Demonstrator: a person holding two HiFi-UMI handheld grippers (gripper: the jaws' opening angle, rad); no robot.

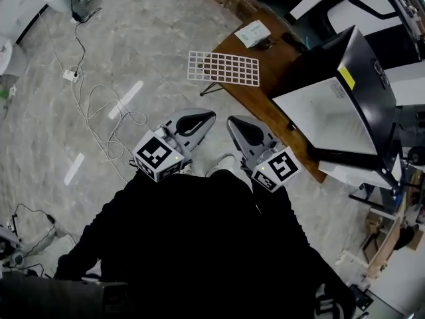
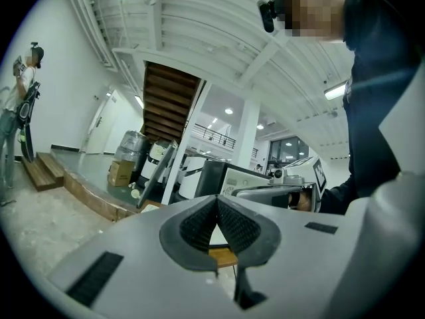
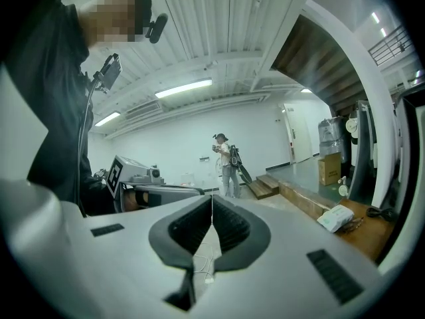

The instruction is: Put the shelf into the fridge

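Shelf: a white wire grid (image 1: 223,68) lies flat, straight ahead of both grippers and well apart from their tips. Its left part juts past the table's edge, out over the floor.
Handling: it is probably light and stiff, so it should lift in one piece without sagging. The thin coated wires look smooth and may slide or swivel in a single pinch.
Where to hold: the outer rim wire looks best, on the overhanging part where the jaws can close from above and below. One gripper at each end would keep it level.
Left gripper: the left gripper (image 1: 194,121) (image 2: 218,223) has its jaws pressed together with nothing between them.
Right gripper: the right gripper (image 1: 242,129) (image 3: 211,226) also has its jaws closed and is empty. It sits just beside the left one.
Fridge: a black fridge (image 1: 369,78) stands ahead and to the right of the right gripper. Its door is open and its white inside faces the grippers.
Table: a brown wooden table (image 1: 255,100) bears the shelf and the fridge. A white packet (image 1: 252,33) lies on it beyond the shelf.
Floor: the pale marbled floor (image 1: 139,38) has white cables (image 1: 99,105) looping to the left of the left gripper.
Room: it is a large white hall. A person (image 3: 228,161) stands far ahead in the right gripper view, near wooden steps (image 3: 267,185).
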